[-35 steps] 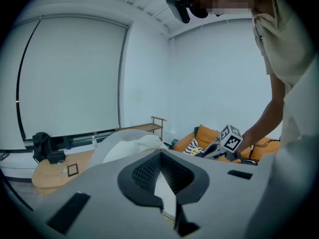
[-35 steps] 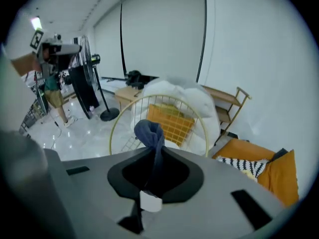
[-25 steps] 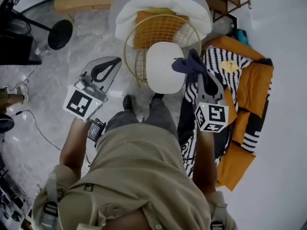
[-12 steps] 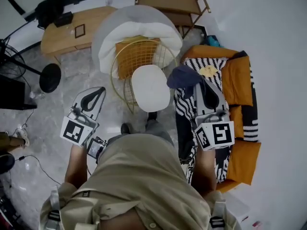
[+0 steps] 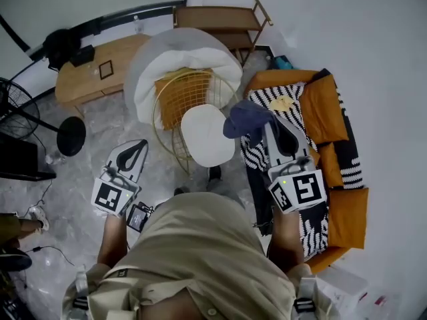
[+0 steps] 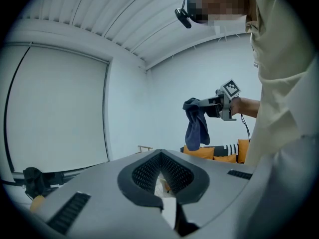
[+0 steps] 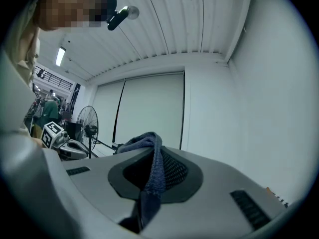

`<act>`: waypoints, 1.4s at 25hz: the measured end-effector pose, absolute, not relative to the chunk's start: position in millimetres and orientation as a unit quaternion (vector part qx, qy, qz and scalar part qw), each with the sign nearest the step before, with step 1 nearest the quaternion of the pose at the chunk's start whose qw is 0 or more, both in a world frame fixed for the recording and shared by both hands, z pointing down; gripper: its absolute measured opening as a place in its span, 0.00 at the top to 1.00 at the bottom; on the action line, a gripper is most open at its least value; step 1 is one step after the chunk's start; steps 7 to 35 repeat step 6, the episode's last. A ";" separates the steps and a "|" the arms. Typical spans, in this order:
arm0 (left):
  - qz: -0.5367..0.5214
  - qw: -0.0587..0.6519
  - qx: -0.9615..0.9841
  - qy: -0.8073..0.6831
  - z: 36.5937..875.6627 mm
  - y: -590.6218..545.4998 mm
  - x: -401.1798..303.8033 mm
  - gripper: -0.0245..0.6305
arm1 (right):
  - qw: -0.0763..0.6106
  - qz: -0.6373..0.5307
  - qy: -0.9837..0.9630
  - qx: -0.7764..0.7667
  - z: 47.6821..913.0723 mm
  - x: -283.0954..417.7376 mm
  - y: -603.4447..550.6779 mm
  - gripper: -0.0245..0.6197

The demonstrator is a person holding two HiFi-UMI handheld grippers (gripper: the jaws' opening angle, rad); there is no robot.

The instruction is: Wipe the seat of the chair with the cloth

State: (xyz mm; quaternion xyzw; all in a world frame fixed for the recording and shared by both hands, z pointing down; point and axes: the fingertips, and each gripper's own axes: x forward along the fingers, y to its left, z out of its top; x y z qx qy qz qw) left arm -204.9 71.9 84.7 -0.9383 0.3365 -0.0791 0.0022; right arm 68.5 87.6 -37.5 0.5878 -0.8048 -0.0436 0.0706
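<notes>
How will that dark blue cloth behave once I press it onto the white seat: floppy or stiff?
Probably floppy: the cloth hangs limp and folded from the right tool, so it may bunch up when pushed. It looks light and soft, so it is likely to drag rather than slide over the seat.

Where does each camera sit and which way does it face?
Head view: on the person's head, facing steeply down at the chair seat; shows torso, forearms, left tool, right tool.
Left gripper view: on the left tool, facing upward at the ceiling; shows its shut jaws, the person's shirt.
Right gripper view: on the right tool, facing upward; its jaws clamp the cloth.
Shared: head and left gripper views both show the right tool holding the cloth.
</notes>
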 end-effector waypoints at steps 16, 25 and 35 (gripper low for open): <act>-0.085 0.006 -0.939 0.335 93.9 91.5 -135.2 0.94 | 0.052 -0.038 -0.810 0.583 -27.3 135.7 106.7 0.90; -0.085 0.006 -0.939 0.335 93.9 91.5 -135.2 0.94 | 0.052 -0.038 -0.810 0.583 -27.3 135.7 106.7 0.90; -0.085 0.006 -0.939 0.335 93.9 91.5 -135.2 0.94 | 0.052 -0.038 -0.810 0.583 -27.3 135.7 106.7 0.90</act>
